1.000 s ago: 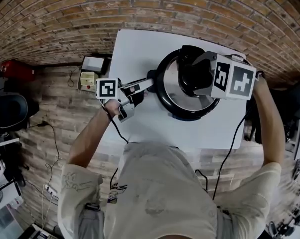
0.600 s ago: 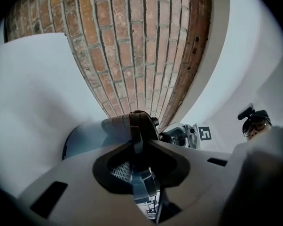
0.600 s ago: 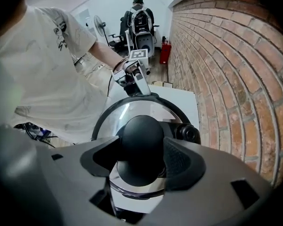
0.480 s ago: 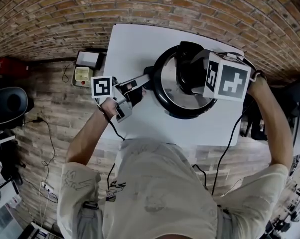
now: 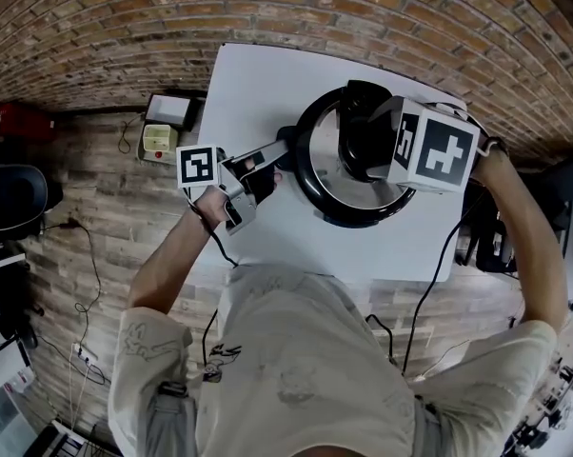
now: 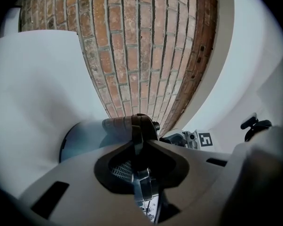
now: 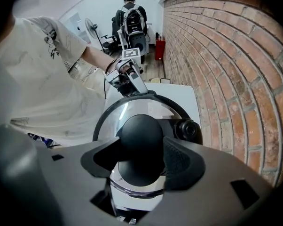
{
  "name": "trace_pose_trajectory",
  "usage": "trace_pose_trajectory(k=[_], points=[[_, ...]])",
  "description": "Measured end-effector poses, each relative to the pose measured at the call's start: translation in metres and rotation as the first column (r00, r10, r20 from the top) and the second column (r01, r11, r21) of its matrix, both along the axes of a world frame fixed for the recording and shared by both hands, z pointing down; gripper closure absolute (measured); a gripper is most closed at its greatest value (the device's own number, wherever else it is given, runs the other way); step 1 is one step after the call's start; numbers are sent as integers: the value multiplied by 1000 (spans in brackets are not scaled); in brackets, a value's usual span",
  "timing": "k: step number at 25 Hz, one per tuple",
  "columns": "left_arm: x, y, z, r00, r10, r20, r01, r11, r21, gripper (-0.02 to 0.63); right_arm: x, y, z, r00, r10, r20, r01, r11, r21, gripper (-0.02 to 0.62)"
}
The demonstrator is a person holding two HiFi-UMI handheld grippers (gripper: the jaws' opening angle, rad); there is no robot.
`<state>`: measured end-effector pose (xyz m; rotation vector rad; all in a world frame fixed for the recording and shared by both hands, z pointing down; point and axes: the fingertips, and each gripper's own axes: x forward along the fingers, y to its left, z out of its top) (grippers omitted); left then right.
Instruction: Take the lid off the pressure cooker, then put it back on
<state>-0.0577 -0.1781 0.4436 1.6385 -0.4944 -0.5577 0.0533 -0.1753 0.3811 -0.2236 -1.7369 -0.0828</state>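
One pressure cooker [image 5: 312, 191], lid [image 5: 321, 150] on. Right gripper [image 7: 142, 159] pinches knob [image 7: 140, 133] — left gripper [image 6: 137, 142], just closing, seemingly clamps handle [image 6: 144, 192].

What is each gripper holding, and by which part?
The left gripper, its fingers just closing, clamps the pressure cooker's side handle; the right gripper grips the lid by its black knob.

Your white desk [image 5: 267, 93] stands beside the brick wall [image 5: 115, 27]; left of it, a cream box [image 5: 159, 143], a red object [image 5: 20, 120] and cables [image 5: 91, 255] lie on the floor.
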Motion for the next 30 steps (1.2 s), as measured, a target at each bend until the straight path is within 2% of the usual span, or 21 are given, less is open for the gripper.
trace_pose_trajectory(k=[6, 14, 19, 22, 23, 26, 27, 30], points=[[-2, 0, 1, 999, -36, -13, 35, 999, -17, 535, -1, -6, 4, 998, 42, -38, -43, 999, -12, 304], [-2, -1, 1, 996, -82, -25, 81, 996, -28, 537, 1, -9, 6, 975, 202, -90, -204, 979, -8, 296], [-3, 0, 1, 991, -126, -37, 125, 991, -44, 538, 2, -13, 5, 945, 309, -108, -312, 950, -13, 294], [-2, 0, 2, 989, -143, -40, 141, 989, -52, 540, 4, -17, 5, 900, 422, -111, -426, 905, -16, 293], [-2, 0, 2, 988, -147, -38, 145, 988, -53, 540, 4, -18, 5, 876, 471, -106, -475, 879, -25, 293], [-3, -1, 0, 984, -172, -45, 169, 984, -65, 540, 4, -20, 6, 779, 618, -104, -626, 776, -76, 295], [-4, -1, 0, 982, -184, -49, 180, 981, -71, 541, 3, -20, 6, 757, 645, -104, -653, 753, -83, 293], [-6, 0, 1, 975, -217, -51, 213, 974, -80, 541, 2, -21, 6, 727, 677, -110, -686, 722, -89, 290]])
